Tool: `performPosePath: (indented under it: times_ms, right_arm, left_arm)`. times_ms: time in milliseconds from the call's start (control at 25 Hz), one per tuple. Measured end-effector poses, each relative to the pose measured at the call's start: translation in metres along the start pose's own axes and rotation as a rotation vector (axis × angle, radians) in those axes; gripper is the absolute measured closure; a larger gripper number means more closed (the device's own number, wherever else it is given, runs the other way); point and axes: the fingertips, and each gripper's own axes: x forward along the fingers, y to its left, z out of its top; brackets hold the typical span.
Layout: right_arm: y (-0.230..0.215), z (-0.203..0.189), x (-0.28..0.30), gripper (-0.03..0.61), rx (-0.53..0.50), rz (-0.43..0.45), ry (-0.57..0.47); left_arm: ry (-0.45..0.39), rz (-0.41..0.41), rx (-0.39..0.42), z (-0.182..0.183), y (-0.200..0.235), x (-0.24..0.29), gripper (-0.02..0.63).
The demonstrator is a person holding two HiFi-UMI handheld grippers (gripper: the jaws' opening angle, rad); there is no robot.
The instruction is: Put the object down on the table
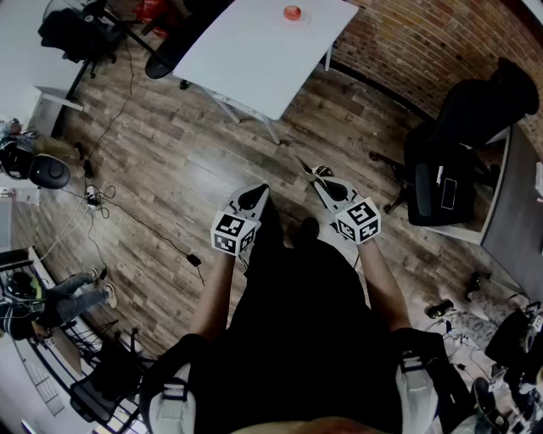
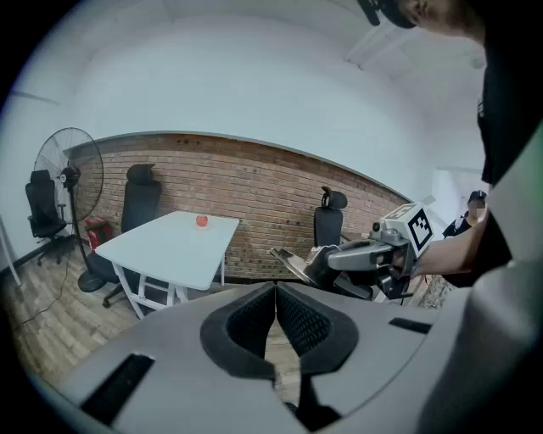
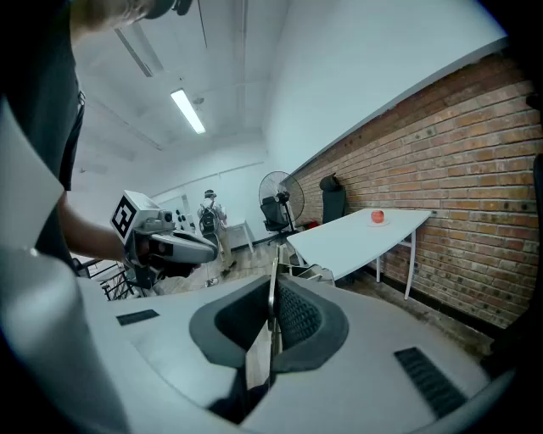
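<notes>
Right gripper [image 3: 273, 298] — jaws closed on a thin metal piece [image 3: 272, 258], which shows edge-on between the pads and sticks out past the fingertips. In the left gripper view the same piece appears as a flat, shiny blade-like shape at the right gripper's tip. It is held in the air over the wooden floor [image 1: 170, 186], in front of the person.

Left gripper [image 2: 276, 292] — jaws together, nothing between them.

The white table [image 1: 254, 51] stands well apart from both grippers. A small red round thing [image 1: 293, 13] lies near its far edge.
</notes>
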Motion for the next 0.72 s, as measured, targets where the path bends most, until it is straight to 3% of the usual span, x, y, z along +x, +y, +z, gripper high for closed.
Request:
performPosePath:
  times_ms: [280,400,520,720]
  right_arm:
    - [0.024,0.000,0.013,0.574,-0.016,-0.006,0.019]
    - [0.020,0.003,0.021,0.574,-0.014,-0.028,0.026]
    - [0.014,0.006,0.032,0.574,-0.004,-0.051,0.039]
    - [0.007,0.021,0.058,0.574,-0.004,-0.080,0.053]
  left_arm:
    - [-0.010,0.011,-0.030,-0.013,0.018,-0.024,0.592]
    - [-0.028,0.003,-0.086,-0.013,0.035,-0.025,0.592]
    - [-0.063,-0.001,-0.153,-0.005,0.059,-0.023,0.592]
    - [-0.076,-0.011,-0.153,0.016,0.099,-0.018,0.592]
